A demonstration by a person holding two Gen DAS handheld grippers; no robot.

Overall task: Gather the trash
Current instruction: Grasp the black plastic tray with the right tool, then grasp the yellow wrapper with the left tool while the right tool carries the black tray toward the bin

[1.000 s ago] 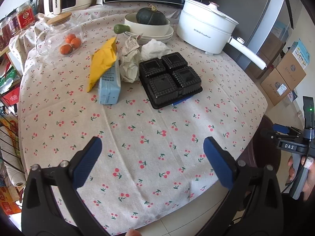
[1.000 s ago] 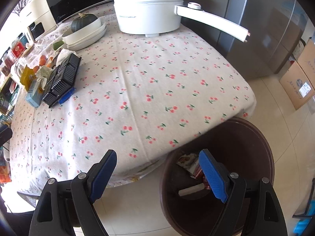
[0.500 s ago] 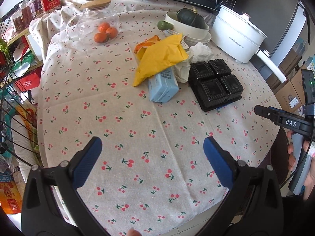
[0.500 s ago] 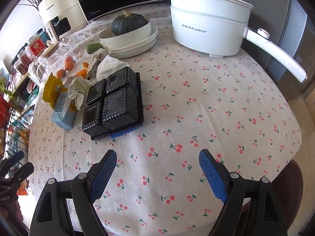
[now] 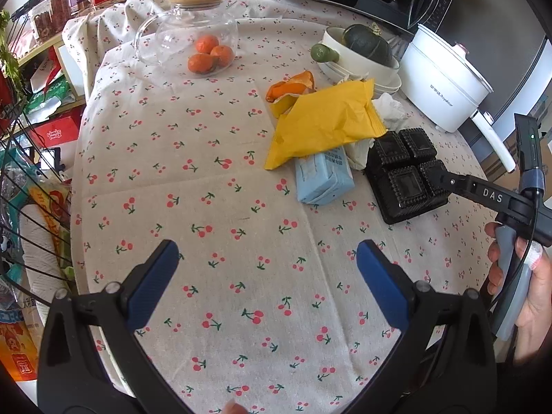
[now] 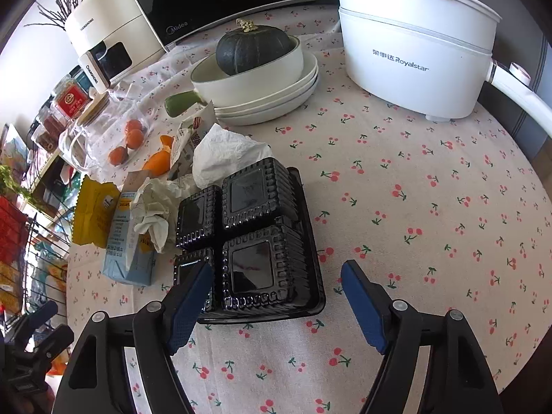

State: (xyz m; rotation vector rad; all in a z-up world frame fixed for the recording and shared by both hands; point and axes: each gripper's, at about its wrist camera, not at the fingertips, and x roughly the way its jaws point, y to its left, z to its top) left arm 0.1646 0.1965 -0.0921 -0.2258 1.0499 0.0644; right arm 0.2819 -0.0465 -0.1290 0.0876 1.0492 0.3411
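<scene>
- My right tongs (image 6: 274, 302) point down over the near edge of the black plastic tray (image 6: 257, 238). The jaws stand apart and have just been narrowing; the tray's near corner lies between them, but I see no pad pressing on it.
- My left tongs (image 5: 265, 279) are spread wide over bare cherry-print cloth on the bench (image 5: 193, 179), with nothing between them.
- The trash sits in one cluster mid-bench: the tray with four ribbed wells, a pale blue carton (image 5: 322, 179) just left of it, and a yellow wrapper (image 5: 327, 124) lying partly over the carton.
- Crumpled white tissue (image 6: 224, 155) rests against the tray's far side; orange peel (image 5: 293, 88) lies beyond the wrapper.
- Behind the cluster: stacked white dishes (image 6: 269, 100) holding a dark green squash (image 6: 253, 48), a white electric pot (image 6: 414, 41), and a glass jar (image 5: 193, 38) with oranges.
- In the left view a hand (image 5: 528, 286) grips the right tool's handle.
</scene>
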